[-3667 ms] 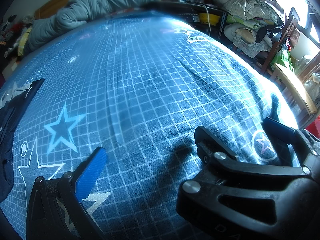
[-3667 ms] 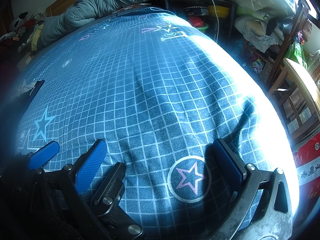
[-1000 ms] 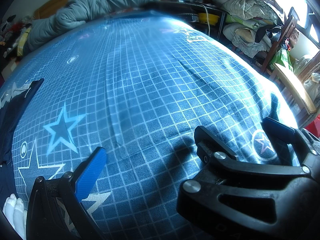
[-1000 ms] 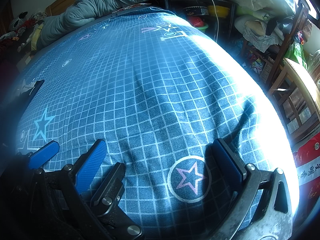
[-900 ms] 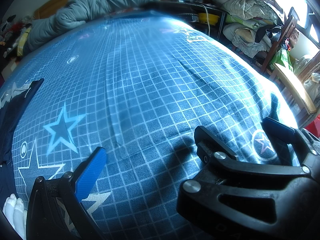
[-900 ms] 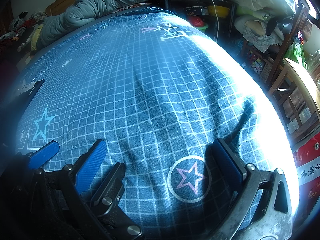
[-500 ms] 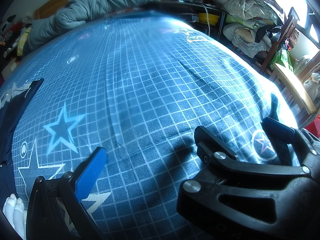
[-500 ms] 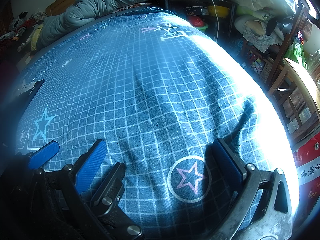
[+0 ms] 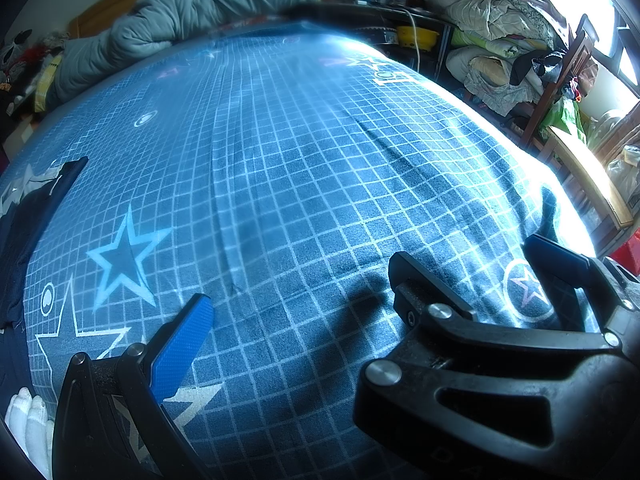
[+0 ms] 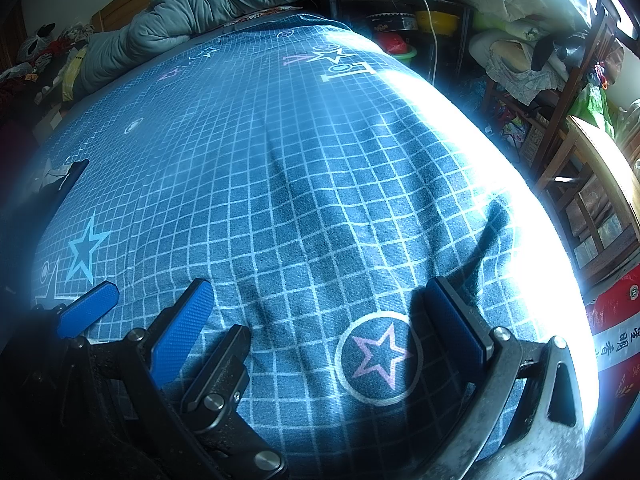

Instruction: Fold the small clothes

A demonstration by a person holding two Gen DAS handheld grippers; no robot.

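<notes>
Both grippers, left gripper (image 9: 296, 308) and right gripper (image 10: 320, 320), gape wide, holding nothing; reaching for the dark navy cloth (image 9: 28, 216) far left could snag the blue checked bedsheet (image 9: 304, 168).

Two hand-held grippers were in view, the left hand-held gripper (image 9: 296, 304) and the right hand-held gripper (image 10: 316, 312), each with two fingers set wide apart. One bed (image 9: 304, 152) carried one blue grid-patterned sheet (image 10: 320, 184), one rolled grey quilt (image 9: 180, 12) at its far end and one dark navy garment (image 9: 28, 216) at its left edge. Beside the bed stood one wooden chair (image 10: 592, 184), one yellow bowl (image 9: 416, 34), one red printed sack (image 10: 616, 328) and one heap of folded bedding (image 9: 492, 16), and two white-gloved fingertips (image 9: 28, 420) showed at the lower left.
</notes>
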